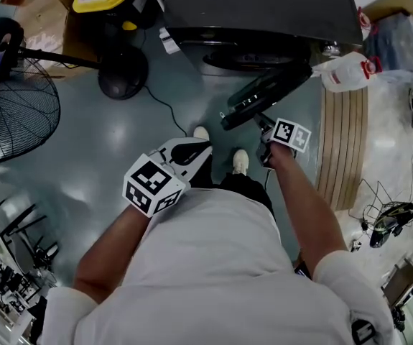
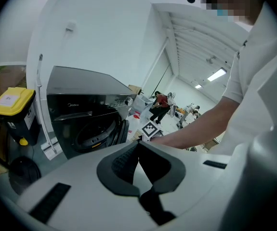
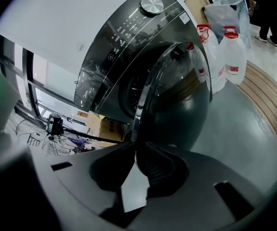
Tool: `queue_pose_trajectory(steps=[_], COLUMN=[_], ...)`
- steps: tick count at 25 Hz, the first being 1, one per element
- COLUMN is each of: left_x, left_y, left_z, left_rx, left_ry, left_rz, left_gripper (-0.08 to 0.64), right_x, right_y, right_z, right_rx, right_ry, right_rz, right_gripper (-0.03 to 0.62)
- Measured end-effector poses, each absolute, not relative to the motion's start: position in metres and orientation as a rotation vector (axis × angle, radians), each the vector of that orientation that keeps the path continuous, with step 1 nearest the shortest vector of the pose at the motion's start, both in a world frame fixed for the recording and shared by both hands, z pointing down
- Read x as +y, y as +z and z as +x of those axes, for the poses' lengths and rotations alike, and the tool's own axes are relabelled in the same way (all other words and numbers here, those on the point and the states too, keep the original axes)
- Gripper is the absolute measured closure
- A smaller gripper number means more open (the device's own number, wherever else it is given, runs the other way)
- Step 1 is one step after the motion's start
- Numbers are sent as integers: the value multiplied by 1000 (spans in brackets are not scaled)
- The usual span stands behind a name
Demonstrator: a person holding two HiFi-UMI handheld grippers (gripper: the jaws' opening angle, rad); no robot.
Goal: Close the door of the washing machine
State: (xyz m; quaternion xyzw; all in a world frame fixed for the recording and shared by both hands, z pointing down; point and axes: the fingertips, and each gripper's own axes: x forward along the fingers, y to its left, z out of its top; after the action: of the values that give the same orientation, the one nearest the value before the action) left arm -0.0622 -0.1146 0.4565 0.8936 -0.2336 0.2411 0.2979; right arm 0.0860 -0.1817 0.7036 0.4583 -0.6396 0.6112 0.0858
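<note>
Between the jaws of the right gripper point(image 3: 134, 147), the rim of the half-open door point(image 3: 181, 100) of the washing machine point(image 3: 128, 52) sits pinched; left of it, the left gripper point(image 2: 138, 144) is closed and empty.

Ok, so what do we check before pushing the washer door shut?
1. Door needs closing: ok, it stands swung out from the washer.
2. Right gripper has the door: ok, its jaws are closed on the door's edge.
3. Left gripper out of the way: ok, it is shut, empty and back from the door.
4. Nothing sticking out of the drum: cannot tell, the opening is dark.
5. Bottles clear of the swing: ok, they stand beside the washer, not between it and the door.
</note>
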Motion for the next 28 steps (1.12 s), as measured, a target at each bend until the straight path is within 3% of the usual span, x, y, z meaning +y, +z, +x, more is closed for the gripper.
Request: queue_pose_trajectory(steps=[28], left_x=[-169], left_y=[473], left_z=[-139], left_rx=[-655], left_ry=[617], left_rz=[2313], left_gripper=[541], right_x=[-311], right_y=[701], right_z=[24], right_rx=[-1854], right_ry=[1999], right_rz=[1671], right_gripper=[512])
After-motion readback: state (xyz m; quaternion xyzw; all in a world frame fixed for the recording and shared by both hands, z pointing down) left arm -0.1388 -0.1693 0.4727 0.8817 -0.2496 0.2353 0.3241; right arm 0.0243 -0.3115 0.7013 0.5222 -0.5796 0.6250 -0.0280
